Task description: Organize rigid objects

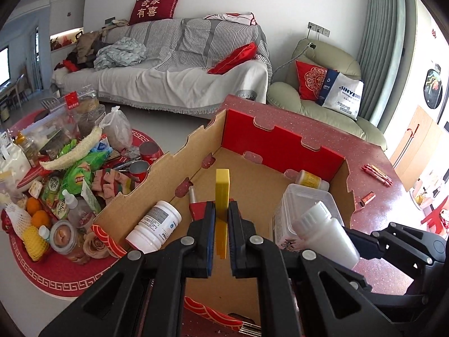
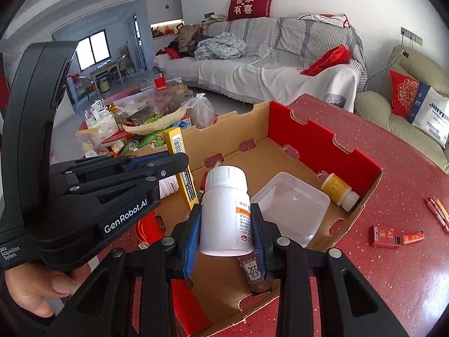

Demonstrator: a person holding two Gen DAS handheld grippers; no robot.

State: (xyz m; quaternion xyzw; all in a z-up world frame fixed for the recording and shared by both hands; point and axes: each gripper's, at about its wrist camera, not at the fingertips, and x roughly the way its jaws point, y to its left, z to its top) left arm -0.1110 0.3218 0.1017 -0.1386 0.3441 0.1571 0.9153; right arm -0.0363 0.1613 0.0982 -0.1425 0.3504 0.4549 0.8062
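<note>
- While both hands hang over the cardboard box point(image 1: 157, 185), I have my left gripper point(image 1: 221, 216) clamped on a flat yellow box point(image 1: 222, 188), held on edge, its long axis running straight away from the jaws.
- My right gripper point(image 2: 226, 219) is clamped on a white pill bottle point(image 2: 226, 210), cap pointing away from me, long axis in line with the fingers.
- What the coming move turns on, as I judge it: both items sit directly above the open box floor, so the way in is down. The right hand is over the clear plastic container point(image 2: 291, 207); the left is over barer cardboard nearer the left wall.
- Count inside the box: one clear container, one yellow-labelled small bottle point(image 2: 338, 189) lying against the far right wall, and one white labelled bottle point(image 1: 155, 226) lying at the left.
- Out on the red table point(image 2: 393, 252): one small red packet point(image 2: 385, 236), a few red pens point(image 2: 437, 210).
</note>
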